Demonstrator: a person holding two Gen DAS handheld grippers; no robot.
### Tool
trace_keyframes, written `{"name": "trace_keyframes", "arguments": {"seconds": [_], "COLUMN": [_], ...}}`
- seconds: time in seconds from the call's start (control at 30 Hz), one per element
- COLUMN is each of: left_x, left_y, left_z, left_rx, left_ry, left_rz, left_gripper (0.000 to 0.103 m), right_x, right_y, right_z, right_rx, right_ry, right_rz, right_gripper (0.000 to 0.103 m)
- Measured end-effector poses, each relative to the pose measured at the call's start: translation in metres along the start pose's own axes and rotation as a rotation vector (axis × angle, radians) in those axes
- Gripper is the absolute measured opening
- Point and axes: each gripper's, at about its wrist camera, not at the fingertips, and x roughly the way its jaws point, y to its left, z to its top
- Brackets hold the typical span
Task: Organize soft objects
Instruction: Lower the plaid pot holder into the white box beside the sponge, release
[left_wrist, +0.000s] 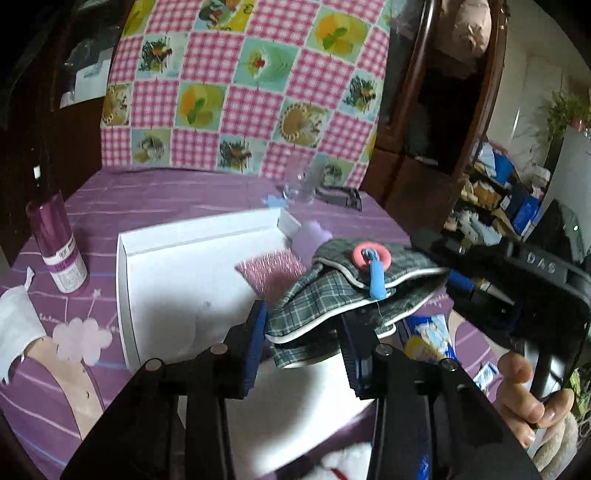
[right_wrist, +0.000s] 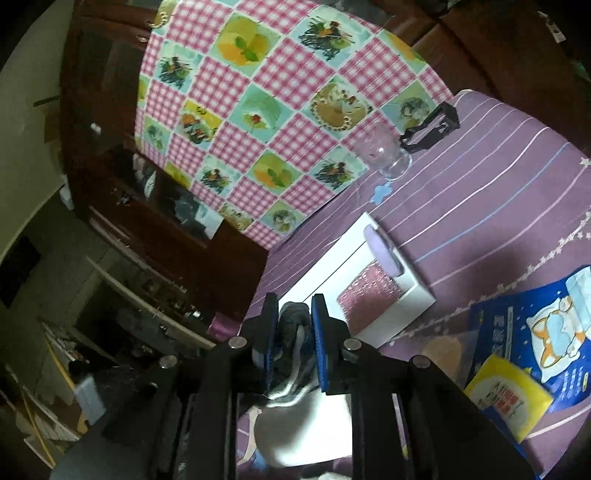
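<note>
A grey-green plaid cloth pouch with a pink ring and blue tab hangs over the white box. My right gripper is shut on the pouch and holds it up; its black body shows at the right of the left wrist view. My left gripper is open, its fingers either side of the pouch's lower edge. A pink glittery cloth and a pale purple pad lie in the box's far corner; both also show in the right wrist view, the cloth beside the pad.
A purple striped cloth covers the table. A purple can stands at left. A clear glass and a black clip sit at the back by the checked pillow. A blue packet and a yellow packet lie right.
</note>
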Motion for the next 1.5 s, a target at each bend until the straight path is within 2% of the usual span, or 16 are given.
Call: {"name": "trace_keyframes", "arguments": {"seconds": [0.07,0.13,0.23,0.33,0.47,0.63,0.67,0.83,0.97,1.07,1.2,1.27,1.33,1.4,1.47,1.5], "left_x": [0.000,0.002,0.010,0.012,0.018,0.036,0.034,0.026,0.026,0.034,0.046,0.044,0.039,0.035,0.029,0.027], "left_y": [0.013,0.032,0.066,0.096,0.117,0.115,0.113,0.104,0.102,0.103,0.092,0.085,0.083,0.083,0.081,0.080], "left_z": [0.001,0.000,0.000,-0.001,-0.005,-0.010,-0.011,-0.015,-0.019,-0.024,-0.027,-0.028,-0.028,-0.027,-0.024,-0.023], "left_rx": [-0.042,-0.098,-0.205,-0.286,-0.309,-0.271,-0.257,-0.235,-0.214,-0.200,-0.105,-0.071,-0.064,-0.074,-0.079,-0.078], "left_ry": [-0.025,-0.040,-0.022,-0.026,-0.006,0.052,0.037,0.074,0.115,0.171,0.185,0.181,0.171,0.152,0.122,0.107], "left_rz": [-0.012,-0.013,-0.005,0.046,0.133,0.187,0.196,0.208,0.268,0.310,0.399,0.422,0.392,0.360,0.349,0.352], "left_gripper": [0.036,0.030,0.029,0.028,0.027,0.023,0.023,0.023,0.023,0.023,0.022,0.022,0.025,0.029,0.029,0.029], "right_x": [0.012,0.028,0.065,0.100,0.141,0.157,0.156,0.155,0.163,0.172,0.172,0.166,0.157,0.145,0.132,0.128], "right_y": [0.005,0.015,0.037,0.046,0.045,0.041,0.040,0.048,0.049,0.052,0.057,0.062,0.067,0.073,0.079,0.081], "right_z": [0.005,0.009,0.009,0.004,-0.002,-0.015,-0.016,-0.022,-0.035,-0.046,-0.052,-0.048,-0.041,-0.034,-0.027,-0.024], "right_rx": [-0.004,-0.044,-0.127,-0.153,-0.176,-0.297,-0.306,-0.398,-0.427,-0.485,-0.543,-0.554,-0.559,-0.557,-0.555,-0.555], "right_ry": [0.034,0.073,0.133,0.185,0.294,0.339,0.343,0.379,0.418,0.445,0.408,0.381,0.329,0.274,0.227,0.215], "right_rz": [-0.014,-0.038,-0.092,-0.090,-0.103,-0.260,-0.264,-0.319,-0.311,-0.348,-0.301,-0.308,-0.325,-0.314,-0.265,-0.252], "right_gripper": [0.019,0.019,0.019,0.019,0.019,0.020,0.020,0.023,0.023,0.023,0.023,0.023,0.031,0.063,0.072,0.072]}}
